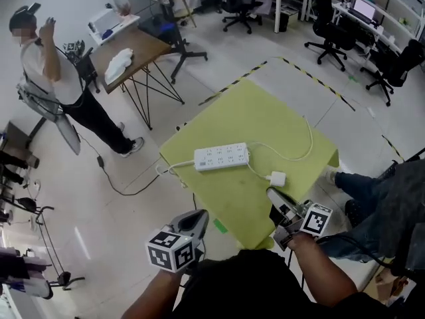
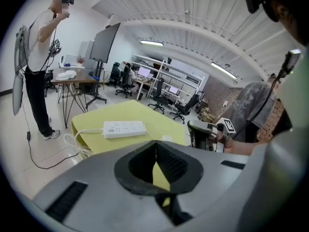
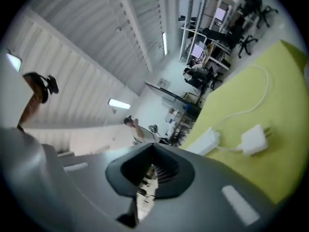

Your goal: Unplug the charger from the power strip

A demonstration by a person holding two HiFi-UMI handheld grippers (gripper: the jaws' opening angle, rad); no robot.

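The charger lay unplugged, nearest the right gripper.
It sat on the yellow table just ahead of those shut, empty jaws, right of the power strip; the left gripper, shut too, was farther off.

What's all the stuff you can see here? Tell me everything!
table: one, yellow-green, middle of floor
power strip: one, white, on the table
charger: one, white, unplugged, lying right of the power strip
cable: one, white, looping on the table's right side
brown table: one, far left, white cloth on top
office chairs: at least three, black, far side
person: one, white top, standing left
left gripper: one, grey, shut, empty, near edge
right gripper: one, grey, shut, empty, near the charger
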